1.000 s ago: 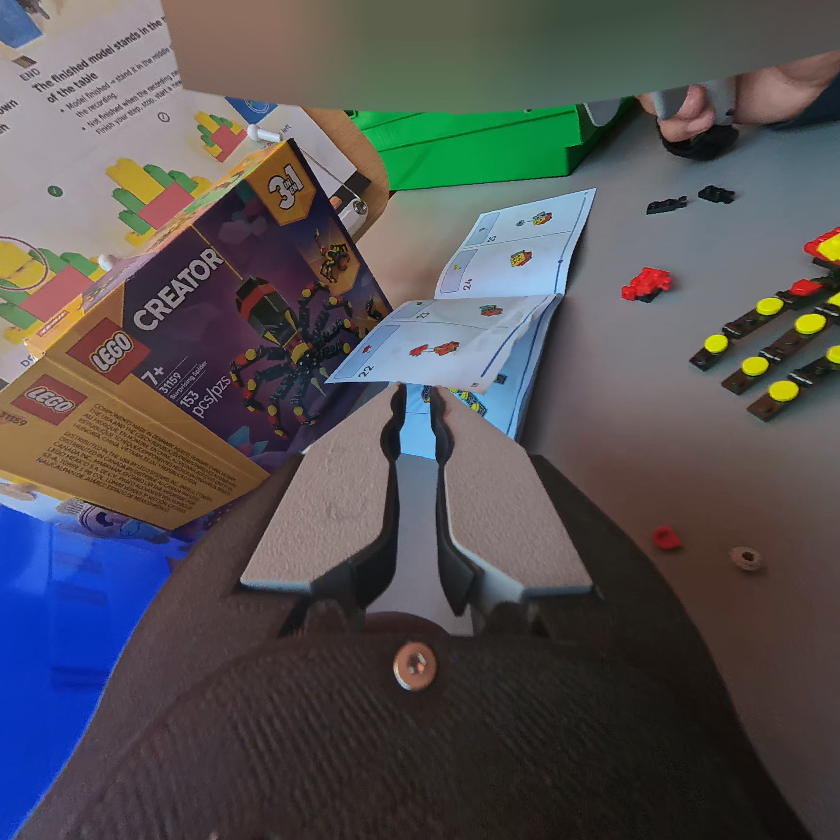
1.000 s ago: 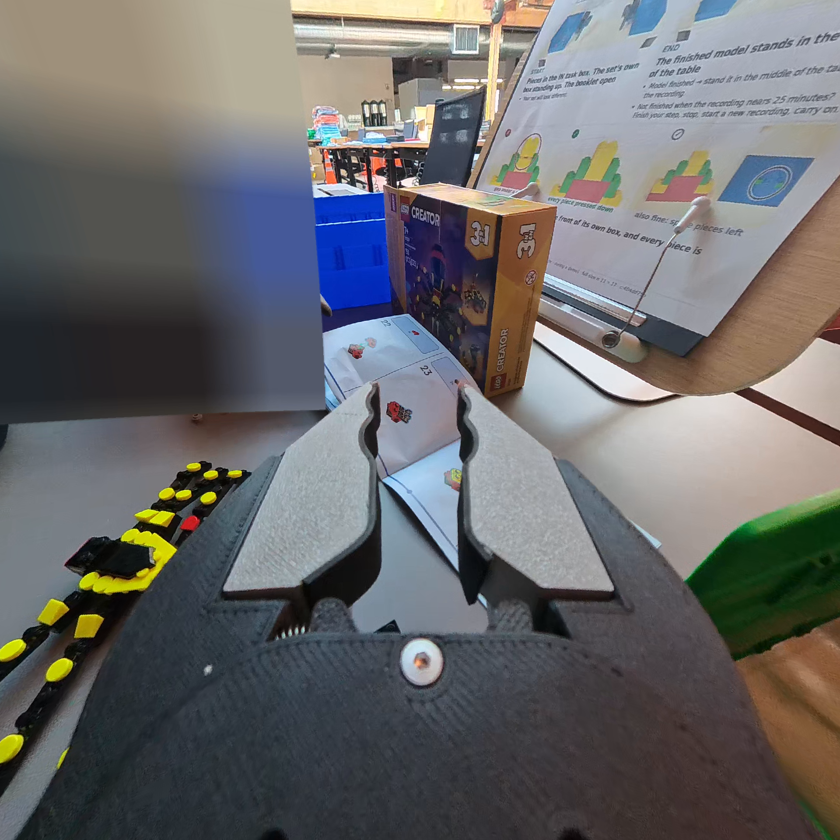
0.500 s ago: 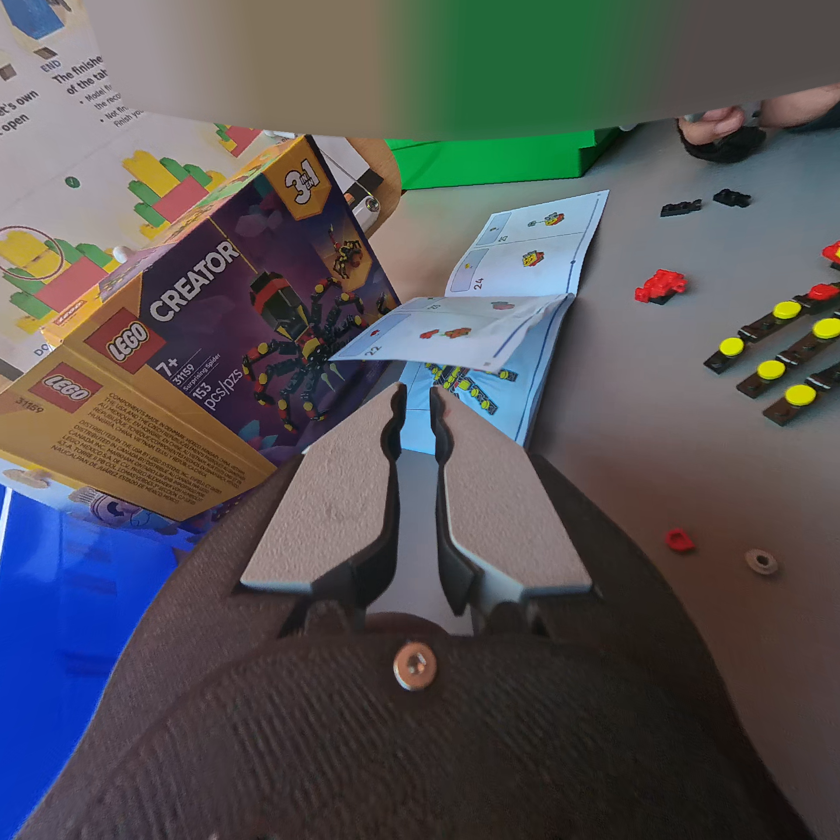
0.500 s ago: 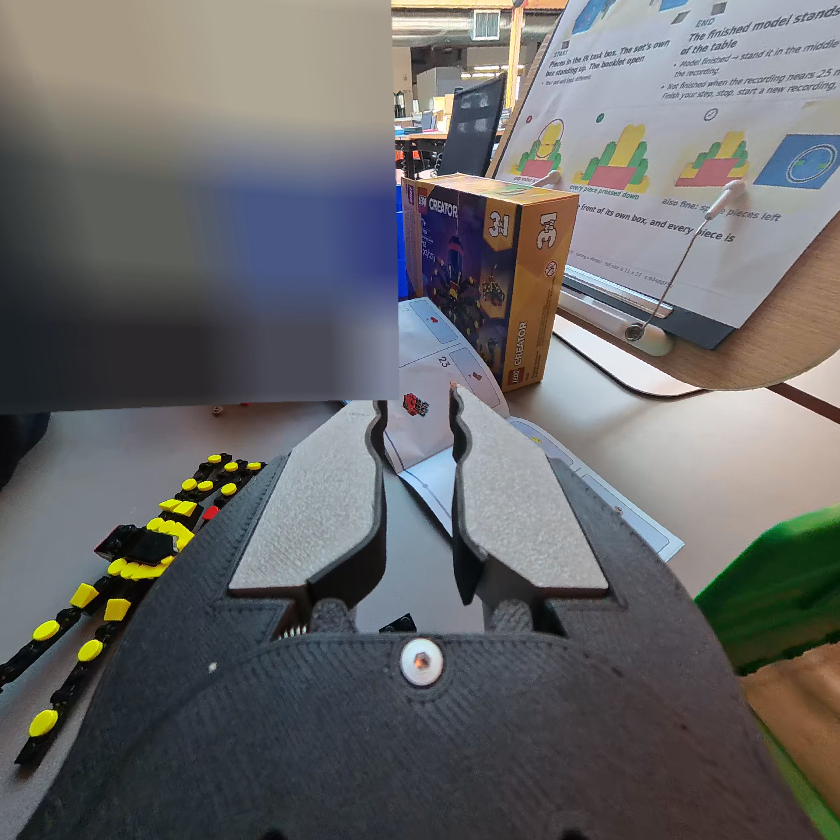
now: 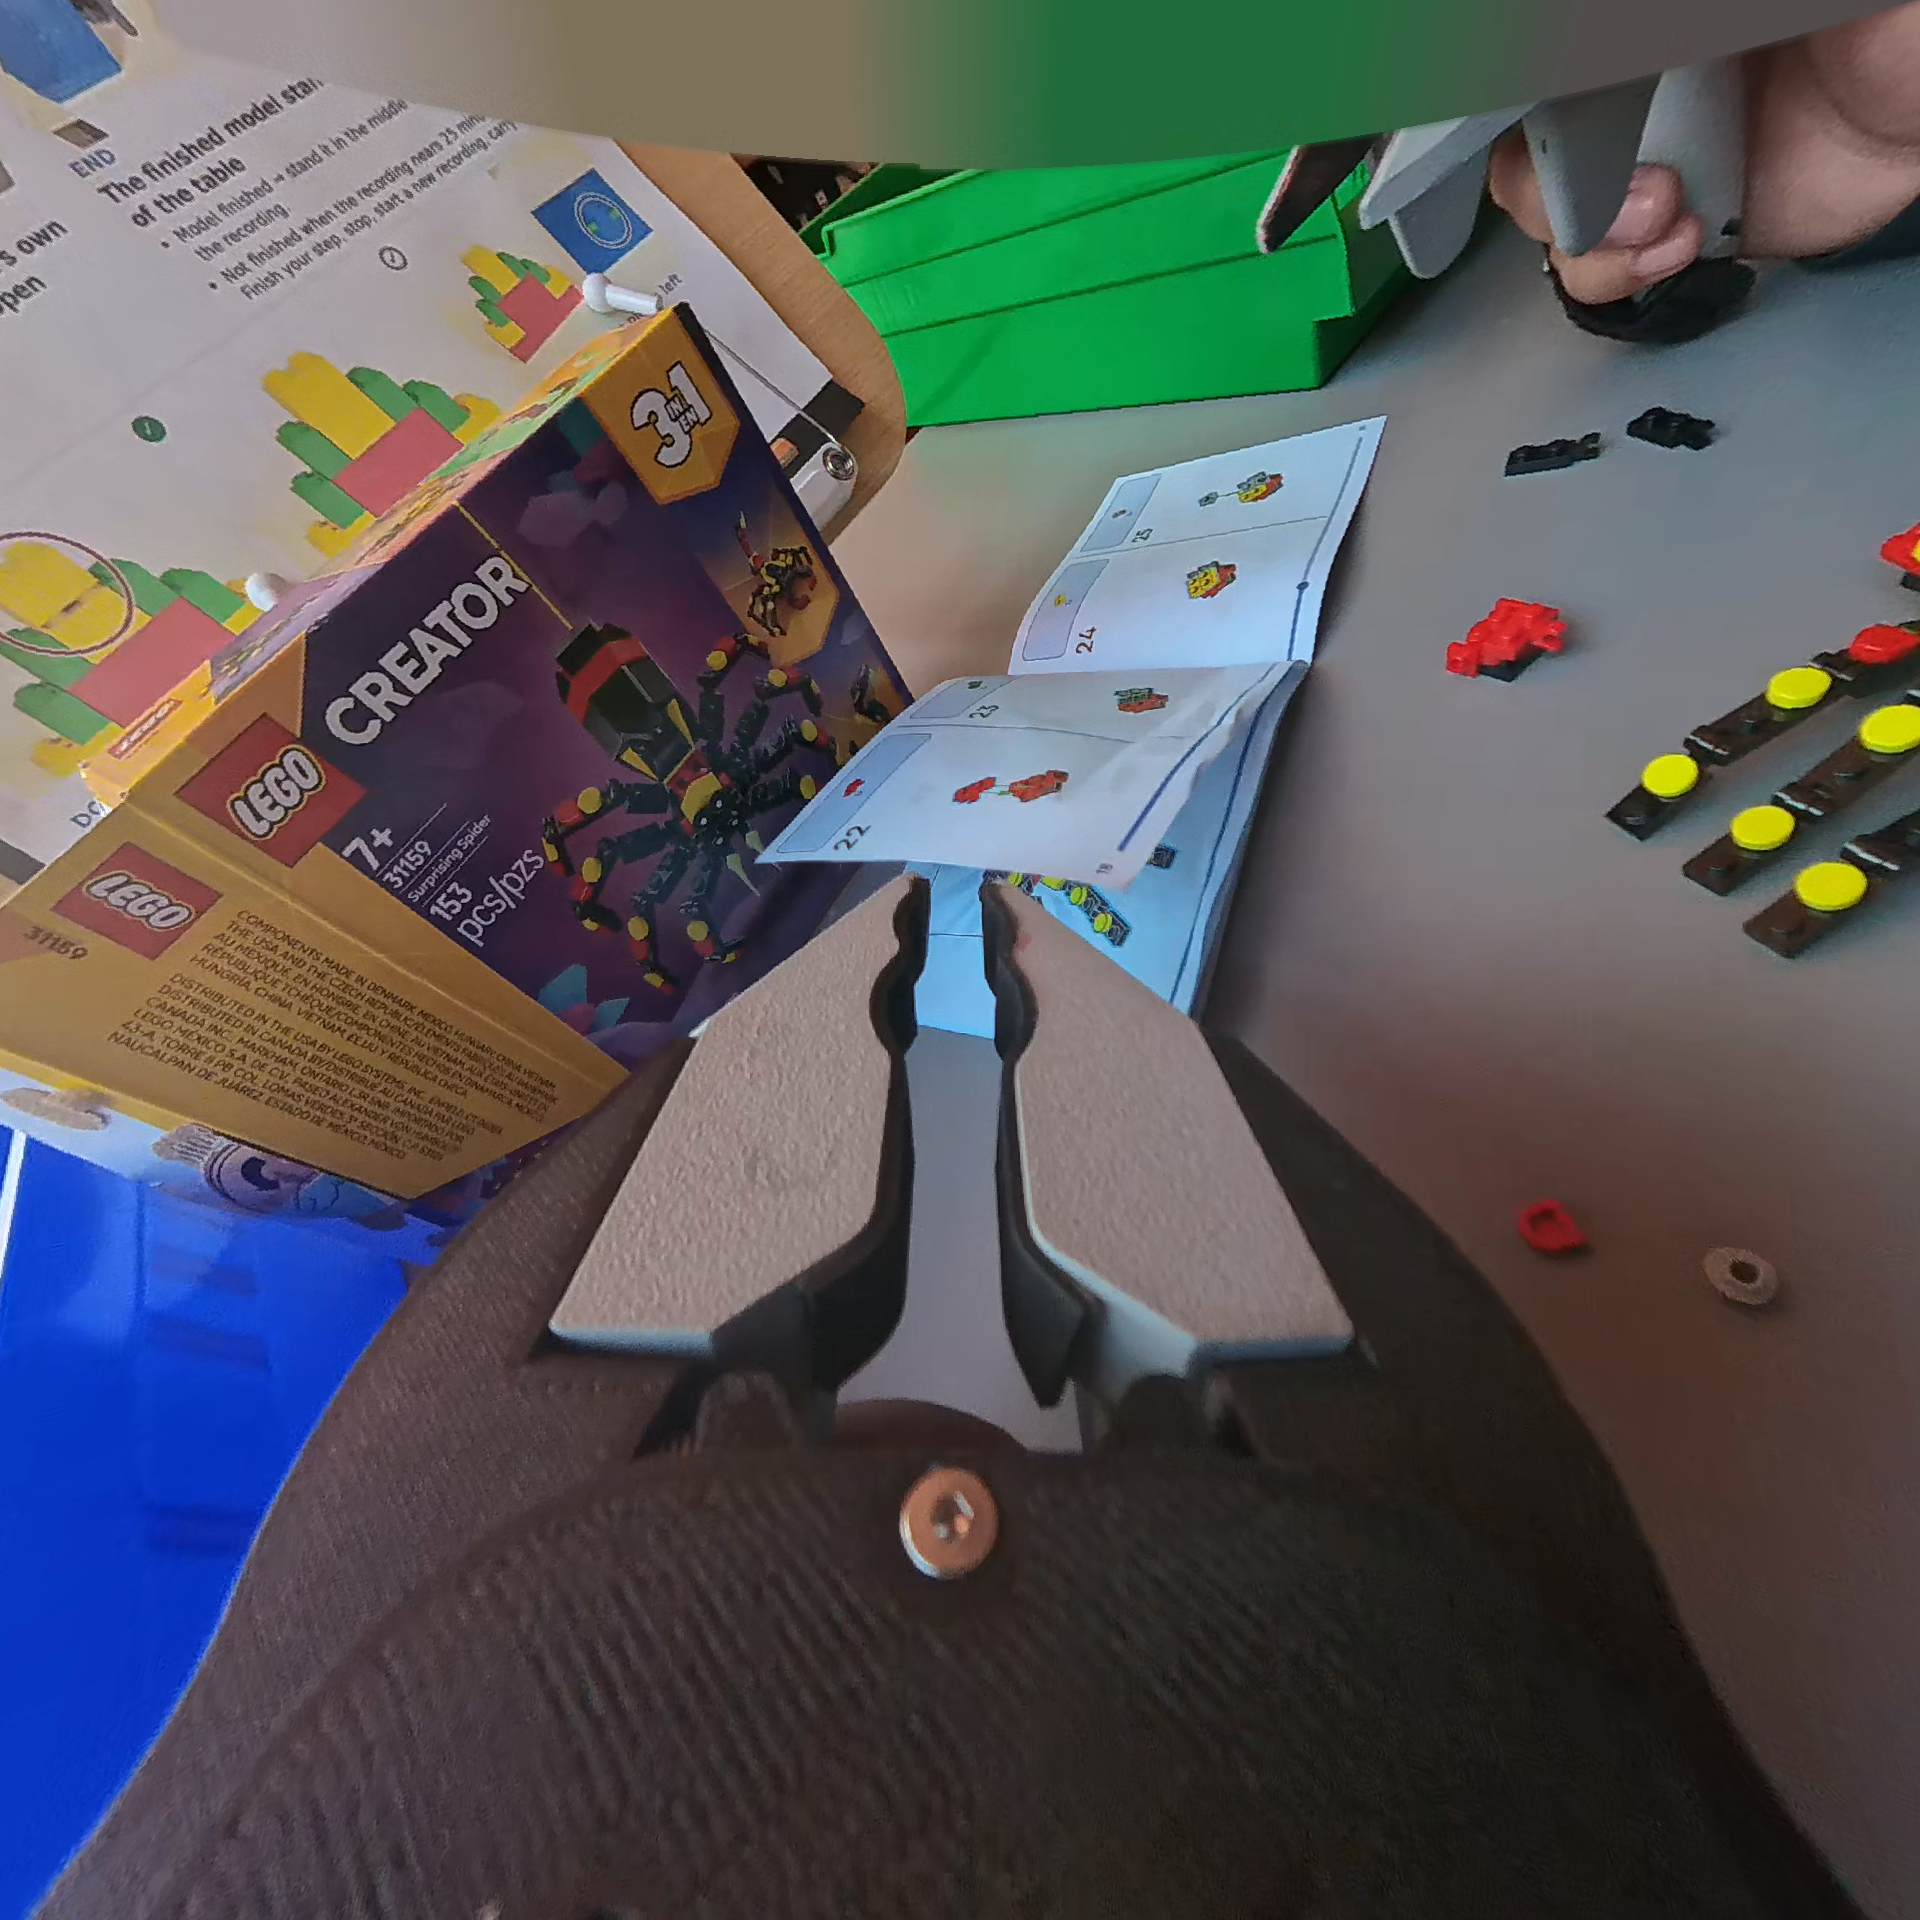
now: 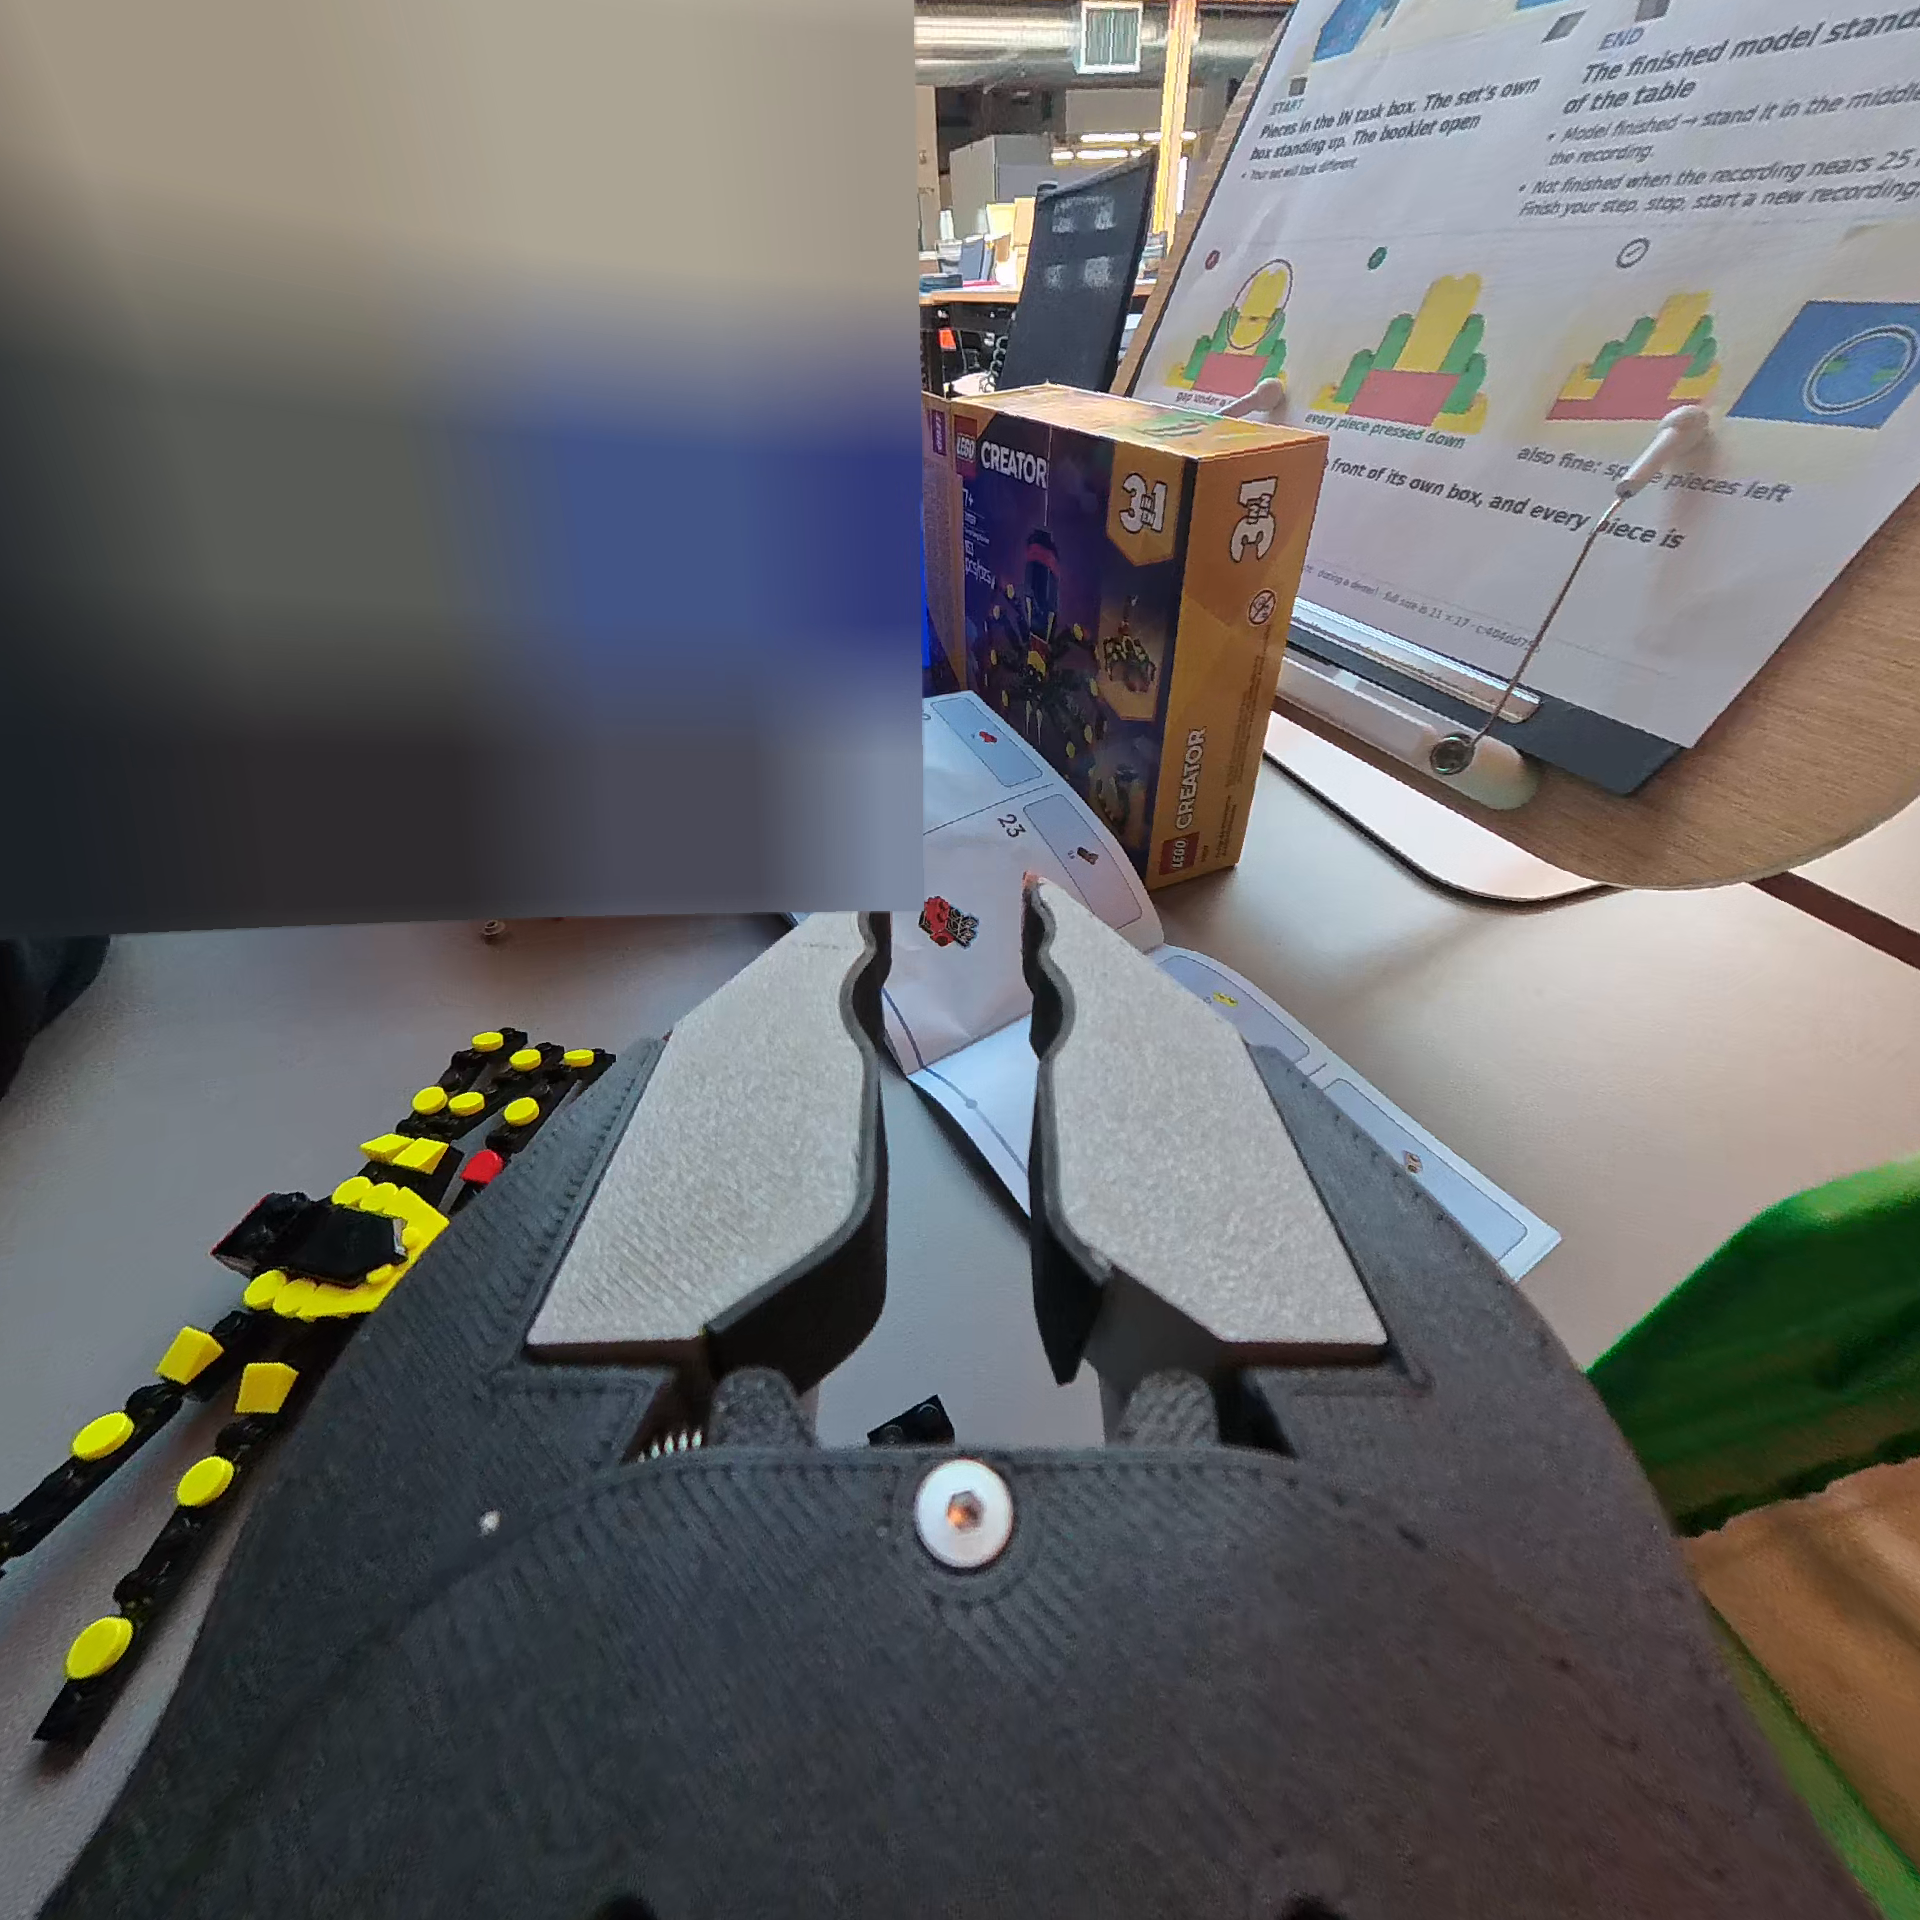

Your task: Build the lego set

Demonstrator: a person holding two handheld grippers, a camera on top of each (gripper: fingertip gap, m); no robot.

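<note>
The open instruction booklet (image 5: 1143, 748) lies on the grey table with one page lifted, next to the upright set box (image 5: 468, 790). My left gripper (image 5: 951, 894) hovers just short of the booklet, jaws a narrow gap apart and empty. My right gripper (image 6: 956, 914) is open and empty, pointing at the booklet (image 6: 977, 966) from the other side. The part-built spider (image 6: 332, 1247), black with yellow studs, lies left of it. Its legs (image 5: 1787, 790) show in the left wrist view. A small red assembly (image 5: 1507, 639) lies near them.
A loose red piece (image 5: 1550, 1226), a tan ring (image 5: 1740, 1273) and two black pieces (image 5: 1548, 454) lie on the table. A green bin (image 5: 1091, 281), a blue bin (image 5: 156, 1403) and the slanted instruction board (image 6: 1558, 364) stand around. A hand holds the right gripper (image 5: 1351, 197). The tips of one gripper are about 15 centimetres away from the tips of the other. To the part-built spider (image 6: 332, 1247): right tips about 15 centimetres, left tips about 20 centimetres.
My right gripper's jaws have narrowed a little and it has moved closer to the booklet and box. The left gripper has barely shifted, gap unchanged.
</note>
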